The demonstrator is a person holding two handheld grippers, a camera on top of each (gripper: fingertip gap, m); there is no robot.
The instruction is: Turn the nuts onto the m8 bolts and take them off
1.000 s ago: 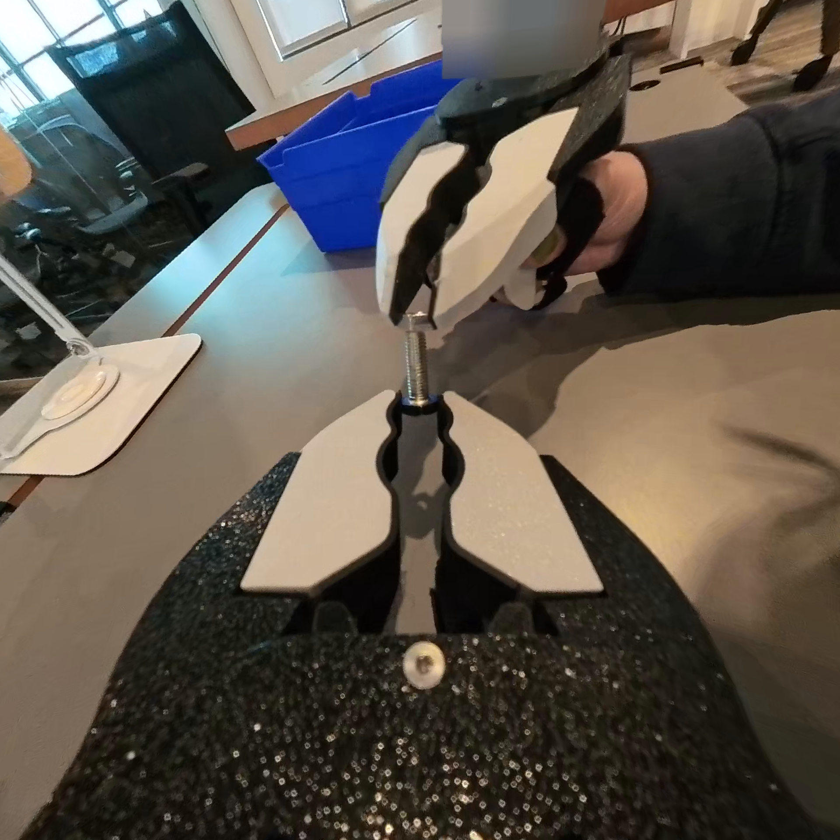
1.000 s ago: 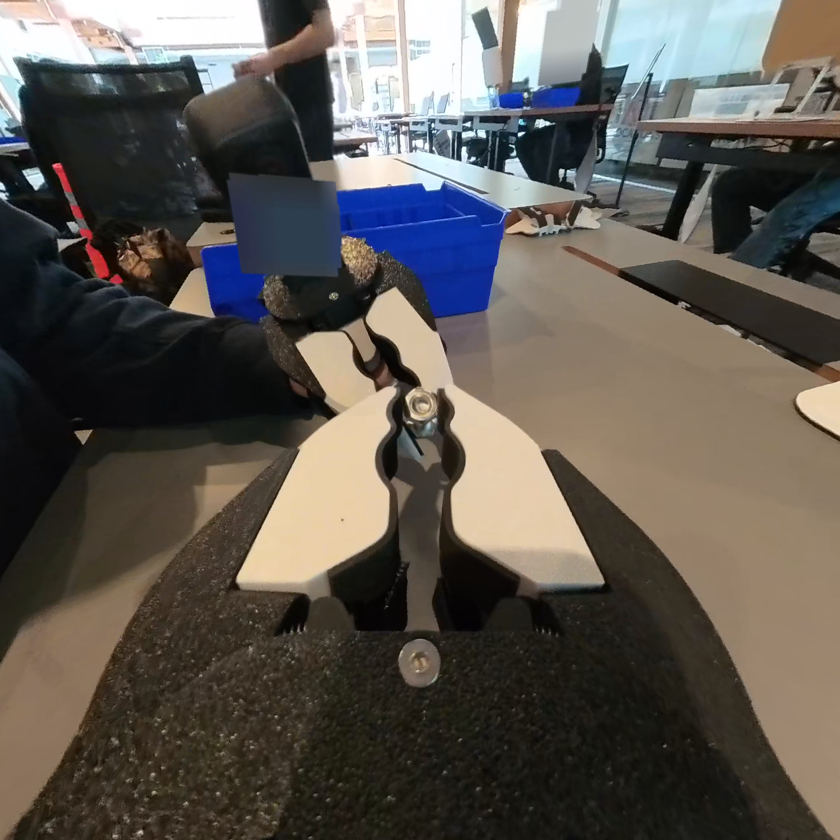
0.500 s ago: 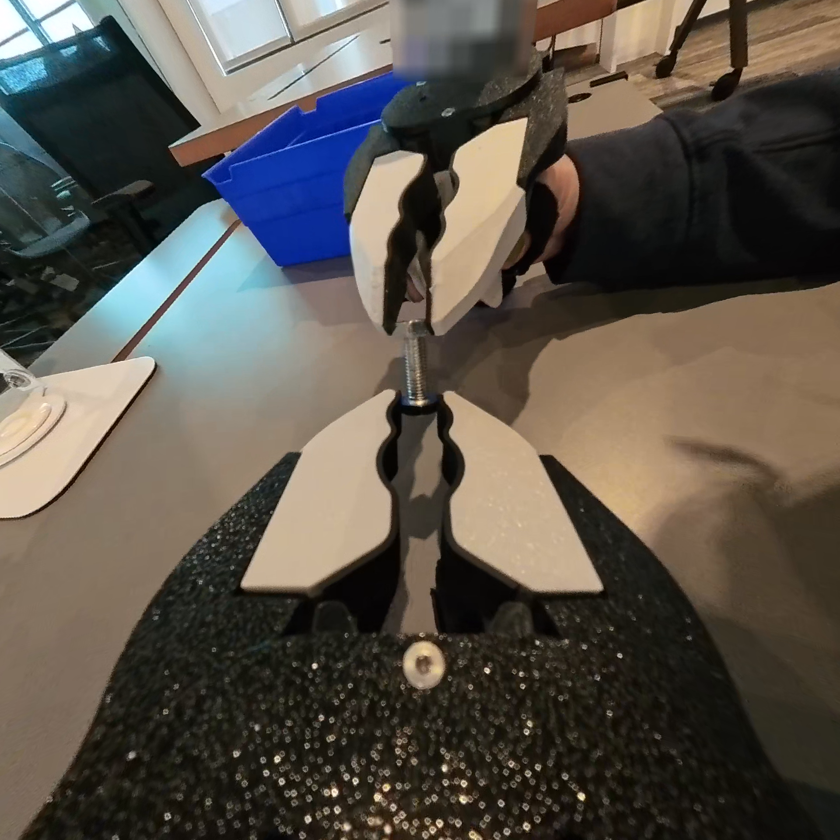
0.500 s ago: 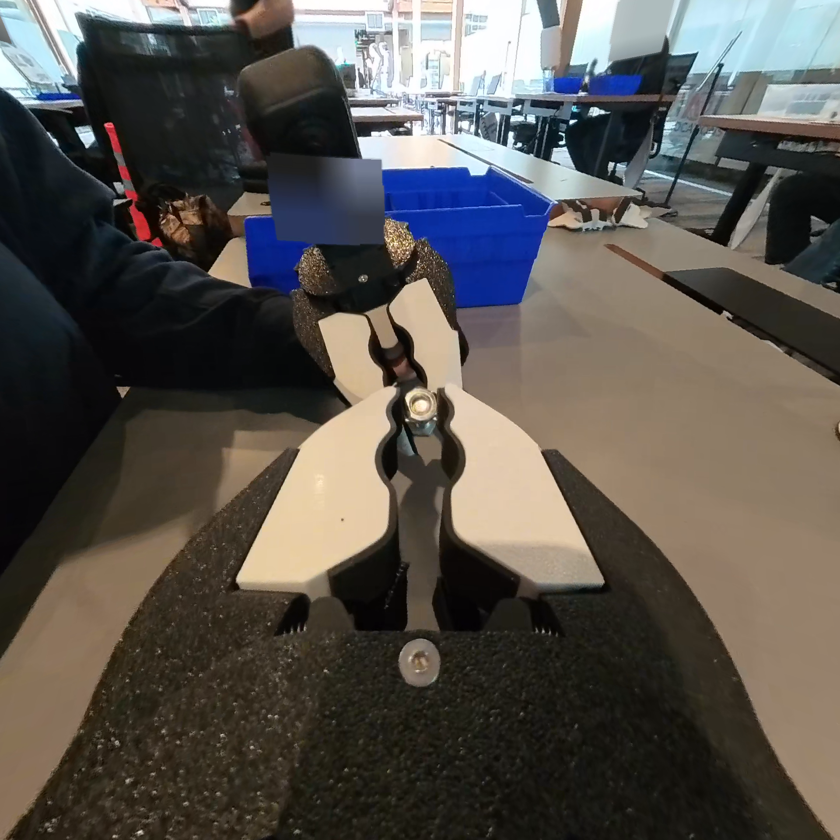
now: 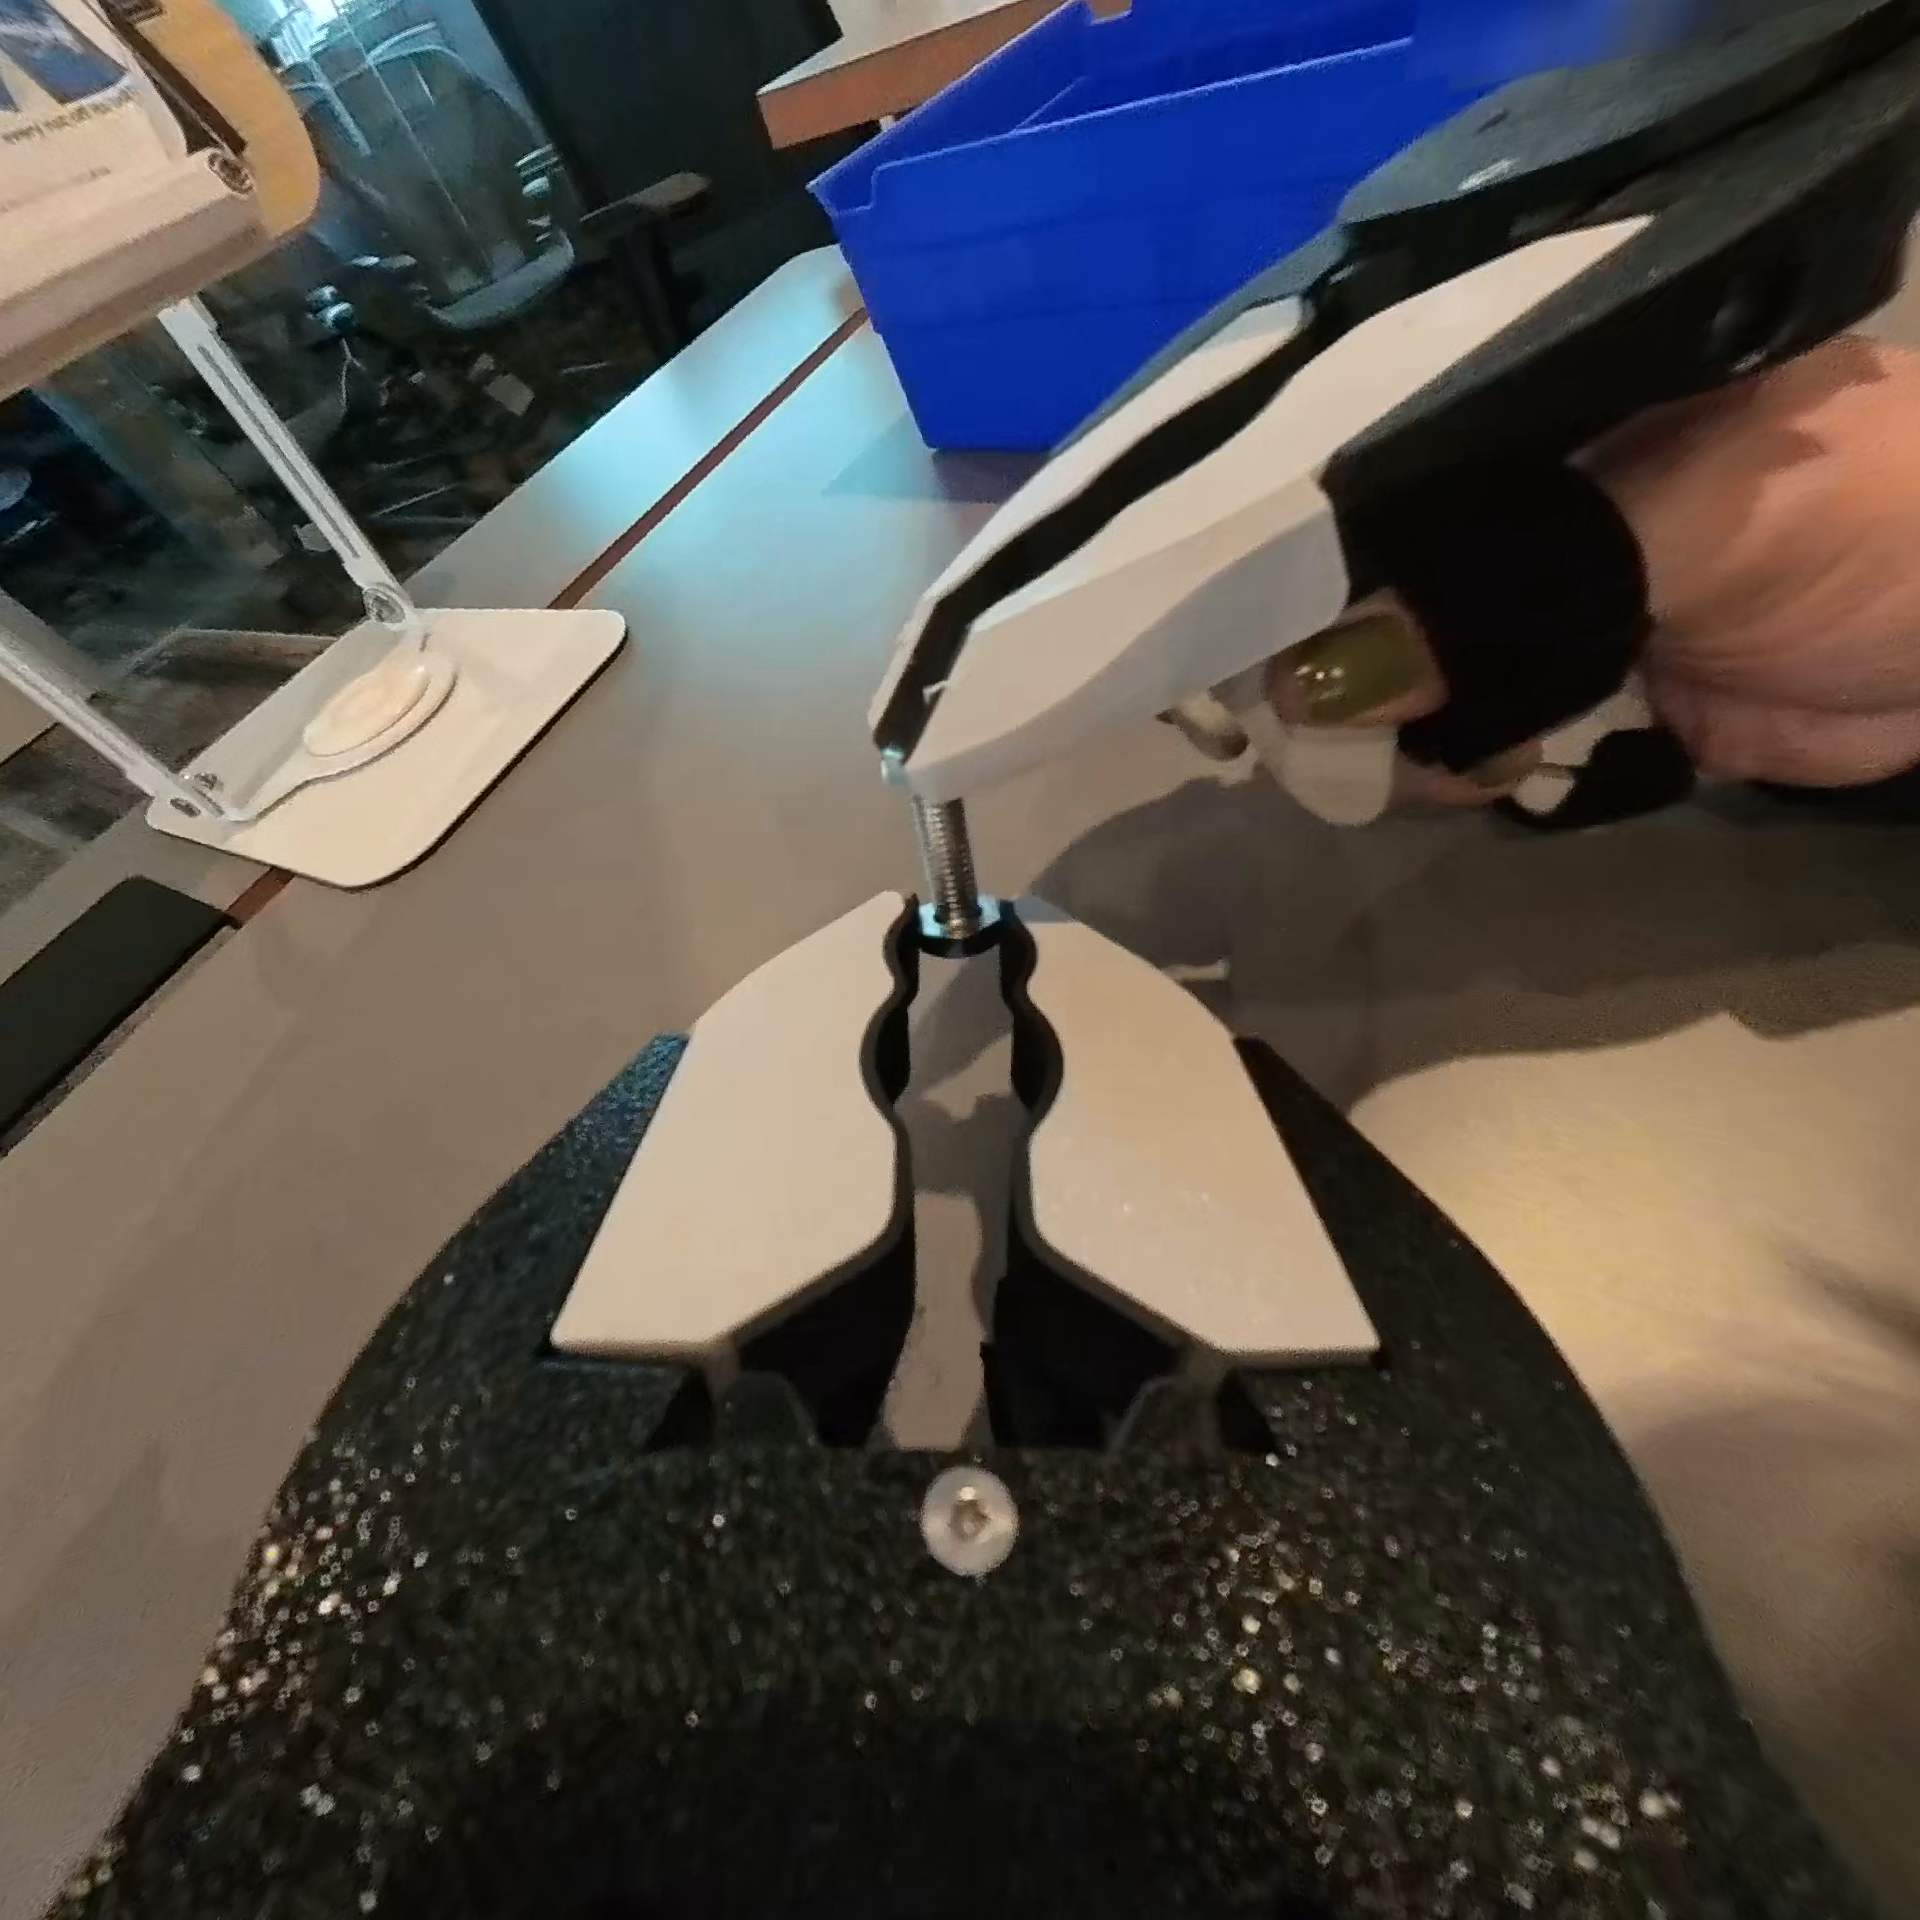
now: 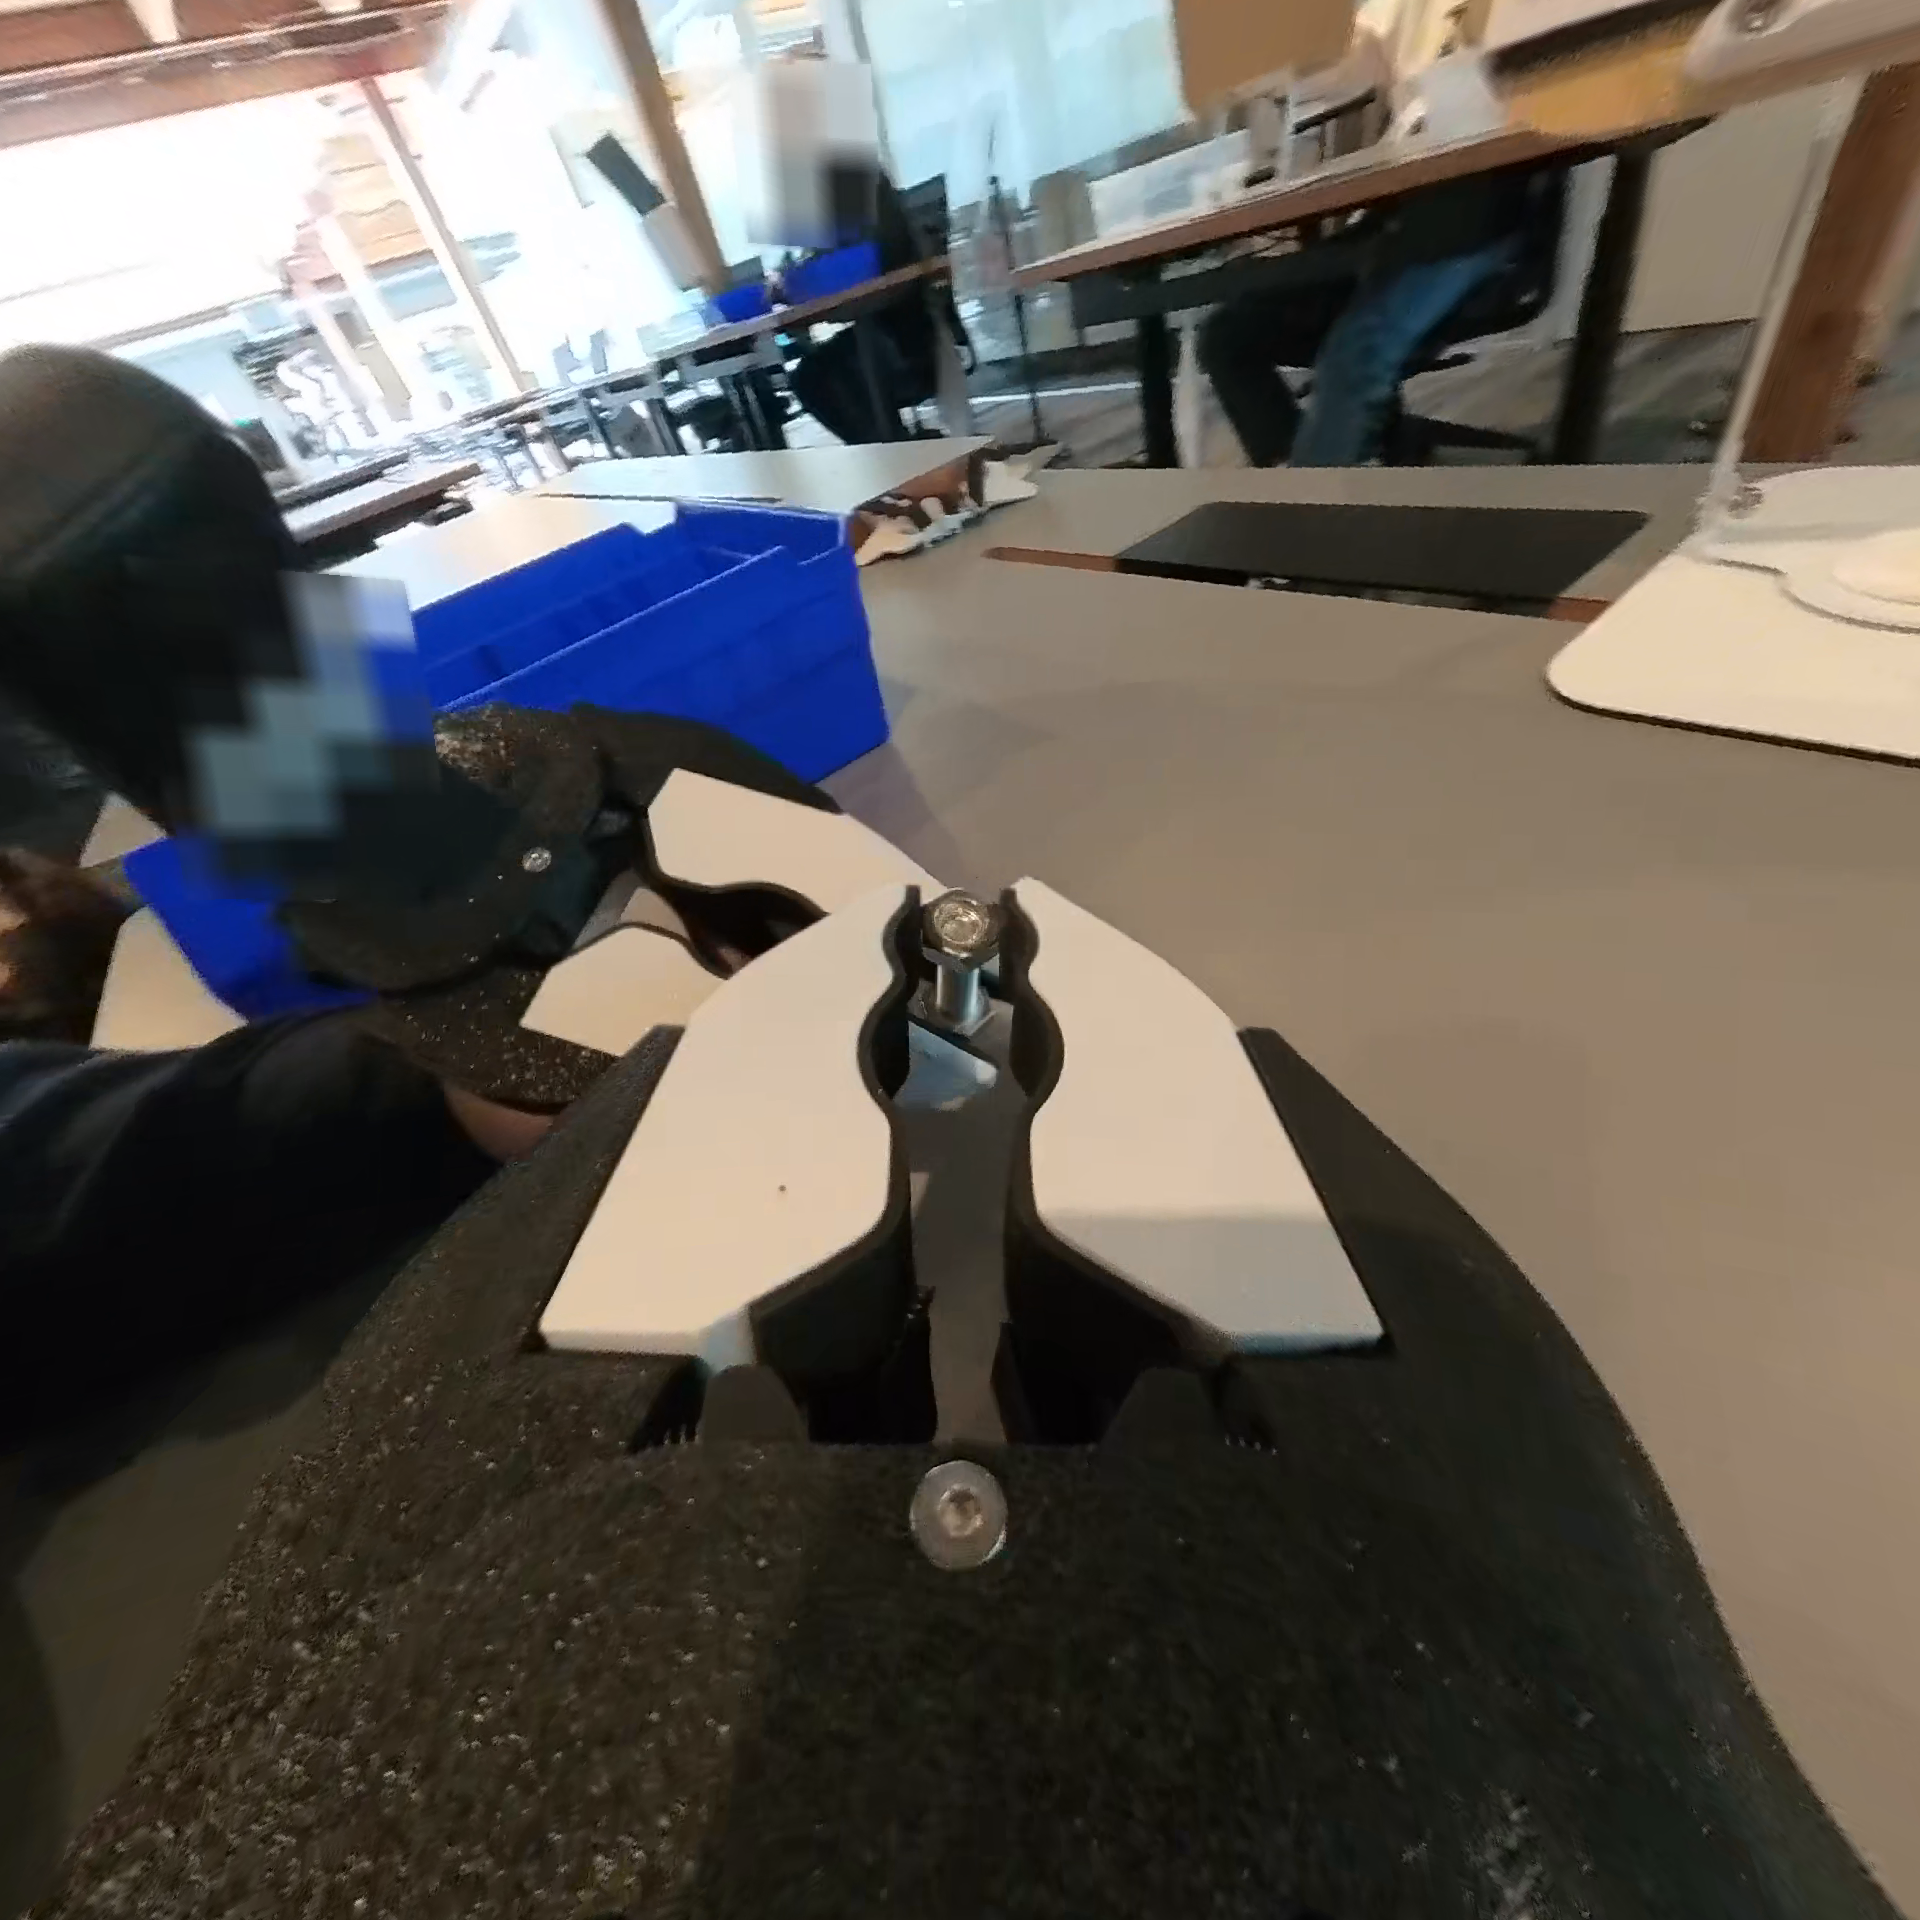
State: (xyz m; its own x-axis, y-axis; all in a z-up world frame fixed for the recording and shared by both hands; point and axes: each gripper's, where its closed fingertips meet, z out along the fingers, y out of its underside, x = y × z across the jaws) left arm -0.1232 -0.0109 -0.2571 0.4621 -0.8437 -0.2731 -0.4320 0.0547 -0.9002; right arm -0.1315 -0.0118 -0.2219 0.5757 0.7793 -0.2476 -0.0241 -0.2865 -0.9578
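My left tongs are narrow and pinch the flat head of the bolt between their tips. The bolt stands straight up from there, its long way going up and down, threads showing. Its head is partly hidden by my white fingers, so I see only the top edge of it.

My right tongs come in from the right and tip down onto the top of the bolt. They are narrow too and grip the nut there. From the left camera the nut is nearly all hidden by the near white finger; just a small shiny bit sticks out at the tip. From the right camera I look down at the nut from above, with the bolt running away from me below it. The middle of the nut is shiny and blurry, so I cannot tell how far it is screwed on.

The bolt is held up over the gray desk. Behind it sits a blue bin, cut off at the top. A hand holds the right tongs, cut off at the edge. A white lamp base sits on the left of the desk.
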